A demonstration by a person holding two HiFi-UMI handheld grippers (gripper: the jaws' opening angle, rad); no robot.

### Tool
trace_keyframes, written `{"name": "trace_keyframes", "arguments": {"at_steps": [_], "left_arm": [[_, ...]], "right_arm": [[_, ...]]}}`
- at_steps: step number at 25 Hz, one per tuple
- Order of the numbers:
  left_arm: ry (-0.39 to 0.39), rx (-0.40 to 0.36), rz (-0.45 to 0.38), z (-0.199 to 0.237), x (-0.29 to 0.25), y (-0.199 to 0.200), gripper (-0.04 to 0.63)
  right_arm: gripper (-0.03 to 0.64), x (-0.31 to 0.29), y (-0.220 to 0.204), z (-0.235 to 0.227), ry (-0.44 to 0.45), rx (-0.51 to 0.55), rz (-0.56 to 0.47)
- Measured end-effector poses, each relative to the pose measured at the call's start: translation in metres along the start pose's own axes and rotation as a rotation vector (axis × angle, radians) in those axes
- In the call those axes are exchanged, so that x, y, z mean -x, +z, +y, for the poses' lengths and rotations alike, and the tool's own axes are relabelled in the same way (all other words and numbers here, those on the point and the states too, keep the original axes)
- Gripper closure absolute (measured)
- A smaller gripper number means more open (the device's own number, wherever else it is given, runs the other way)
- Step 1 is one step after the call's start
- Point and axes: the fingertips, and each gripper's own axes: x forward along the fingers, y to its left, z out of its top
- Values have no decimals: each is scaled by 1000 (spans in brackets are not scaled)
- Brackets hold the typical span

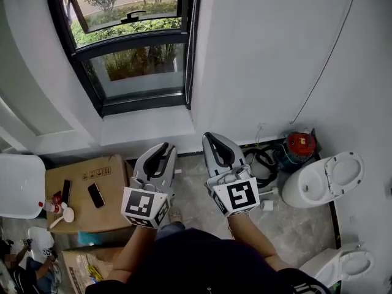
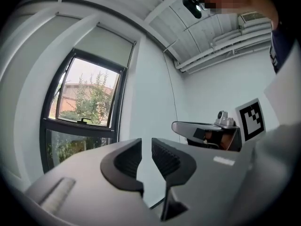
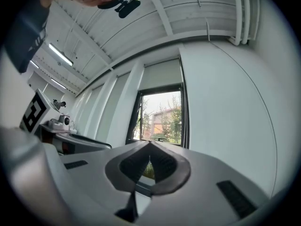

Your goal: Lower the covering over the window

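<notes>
The pale, matte roller blind (image 2: 107,45) covered only the top of the black-framed window (image 1: 131,48) (the head view cut it off). The left gripper (image 2: 146,150), grey plastic with ribbed black pads, stood slightly parted around nothing. The right gripper (image 3: 149,149) was pinched closed, empty. Two glossy white toilets (image 1: 324,179) stood at the right.

Grey left tool (image 1: 163,147), right tool (image 1: 211,138) — black-and-white marker cubes (image 1: 144,206), dark top (image 1: 202,263)
</notes>
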Motion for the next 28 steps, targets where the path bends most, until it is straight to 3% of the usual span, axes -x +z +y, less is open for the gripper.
{"name": "trace_keyframes", "arguments": {"at_steps": [7,16,28], "left_arm": [[-90,19,-7,64,-55,-5,543],[-147,124,20,106,-95,-32,543],[-176,97,-19,154,-170,-24,543]], "right_arm": [[604,-74,-27,-23,-92,-10,33],[604,-110,-66,-38,-159,-13,153],[604,-203,-69,-81,-134,34,75]]}}
